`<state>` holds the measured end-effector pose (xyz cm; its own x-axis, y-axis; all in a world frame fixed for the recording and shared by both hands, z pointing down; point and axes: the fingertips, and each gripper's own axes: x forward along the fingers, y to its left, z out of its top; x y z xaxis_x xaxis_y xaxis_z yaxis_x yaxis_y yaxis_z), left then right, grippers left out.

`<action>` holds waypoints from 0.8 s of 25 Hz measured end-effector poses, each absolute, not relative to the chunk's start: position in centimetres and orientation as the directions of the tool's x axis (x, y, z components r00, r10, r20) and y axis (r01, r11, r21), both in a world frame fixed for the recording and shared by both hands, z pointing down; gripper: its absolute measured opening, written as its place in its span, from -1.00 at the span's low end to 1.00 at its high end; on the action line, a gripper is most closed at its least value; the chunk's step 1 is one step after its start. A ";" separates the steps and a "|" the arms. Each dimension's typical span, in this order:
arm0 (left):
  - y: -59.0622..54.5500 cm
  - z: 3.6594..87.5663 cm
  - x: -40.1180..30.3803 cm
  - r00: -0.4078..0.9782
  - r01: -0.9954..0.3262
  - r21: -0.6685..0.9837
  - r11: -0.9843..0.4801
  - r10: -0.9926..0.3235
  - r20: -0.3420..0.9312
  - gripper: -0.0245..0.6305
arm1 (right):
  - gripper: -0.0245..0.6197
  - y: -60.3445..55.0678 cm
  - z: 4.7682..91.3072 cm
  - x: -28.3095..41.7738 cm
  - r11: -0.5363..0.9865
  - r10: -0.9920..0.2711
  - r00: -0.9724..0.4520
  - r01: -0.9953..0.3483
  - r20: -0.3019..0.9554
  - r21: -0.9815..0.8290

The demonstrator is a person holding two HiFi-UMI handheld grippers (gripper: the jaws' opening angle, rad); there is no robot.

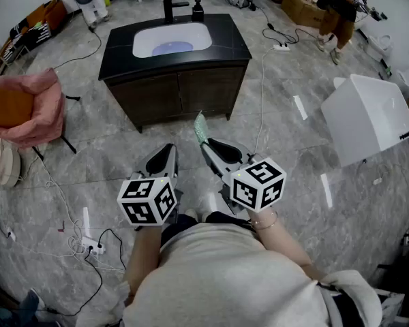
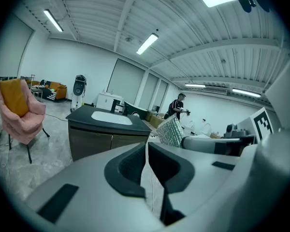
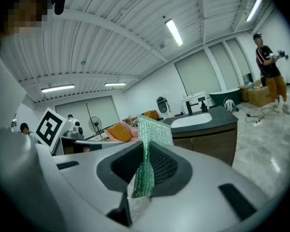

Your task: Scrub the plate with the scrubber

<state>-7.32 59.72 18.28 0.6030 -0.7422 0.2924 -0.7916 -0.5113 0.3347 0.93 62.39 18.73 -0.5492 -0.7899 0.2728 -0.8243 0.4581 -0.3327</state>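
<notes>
You work under bright, even light from ceiling tubes (image 2: 147,43); shadows on the floor (image 1: 109,162) are soft. Both gripper views bend hard and darken at the edges, with near parts perhaps slightly blurred.

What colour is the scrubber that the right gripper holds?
The scrubber is green, with a shiny mesh texture; the right gripper view shows it best.

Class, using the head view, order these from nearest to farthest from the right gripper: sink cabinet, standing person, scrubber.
1. The scrubber, clamped in the right gripper.
2. The sink cabinet, straight ahead.
3. The standing person, far upper right.
</notes>
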 end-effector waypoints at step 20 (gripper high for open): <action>59.7 17.5 -8.8 0.631 -0.772 0.281 -0.570 -0.736 0.243 -0.69 | -0.73 62.2 18.5 -0.4 0.443 -0.808 -0.533 -0.831 0.253 -0.336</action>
<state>-8.84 59.73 17.53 0.6314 -0.7363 0.2431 -0.7724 -0.5696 0.2810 -0.36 62.23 18.51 -0.5326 -0.8076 0.2531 -0.8312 0.4428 -0.3361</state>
